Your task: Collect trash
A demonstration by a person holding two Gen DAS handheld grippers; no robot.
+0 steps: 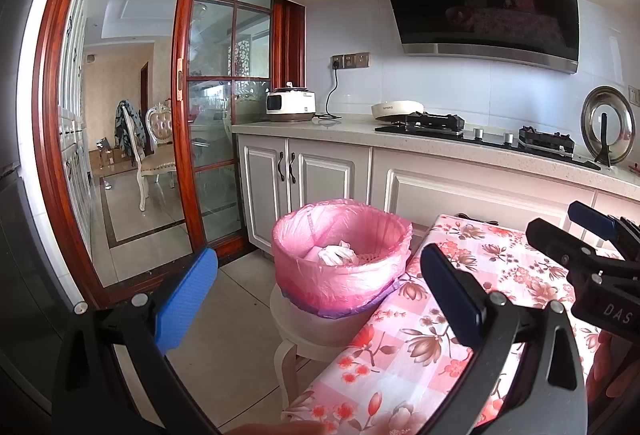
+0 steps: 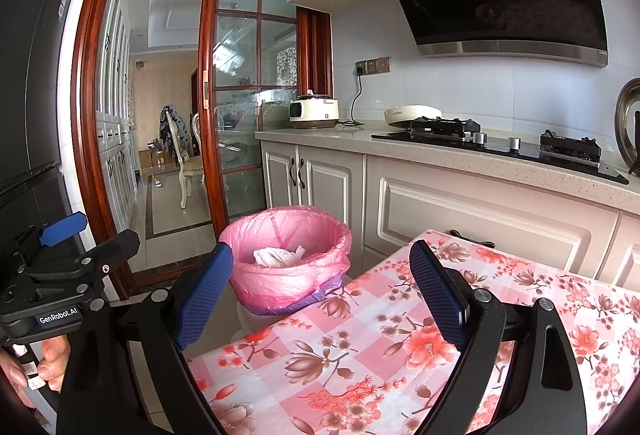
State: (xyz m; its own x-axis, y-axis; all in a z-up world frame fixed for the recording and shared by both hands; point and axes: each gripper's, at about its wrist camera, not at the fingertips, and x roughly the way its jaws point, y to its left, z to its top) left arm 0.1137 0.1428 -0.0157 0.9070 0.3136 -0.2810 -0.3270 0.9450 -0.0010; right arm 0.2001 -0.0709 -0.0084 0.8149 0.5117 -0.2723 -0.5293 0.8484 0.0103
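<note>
Left tongs (image 1: 320,299) gape; trash bin (image 1: 342,255) upright, mouth skyward

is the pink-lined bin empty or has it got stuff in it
Not empty. The pink-lined bin holds crumpled white paper low inside, well under the rim; the left wrist view shows the same. Both grippers are open and hold nothing.

Ahead of your blue-padded left gripper (image 1: 320,299), a pink-lined bin (image 2: 286,259) holds seemingly white crumpled paper (image 2: 278,256) beside the pink floral-checked tablecloth (image 2: 360,347).
</note>
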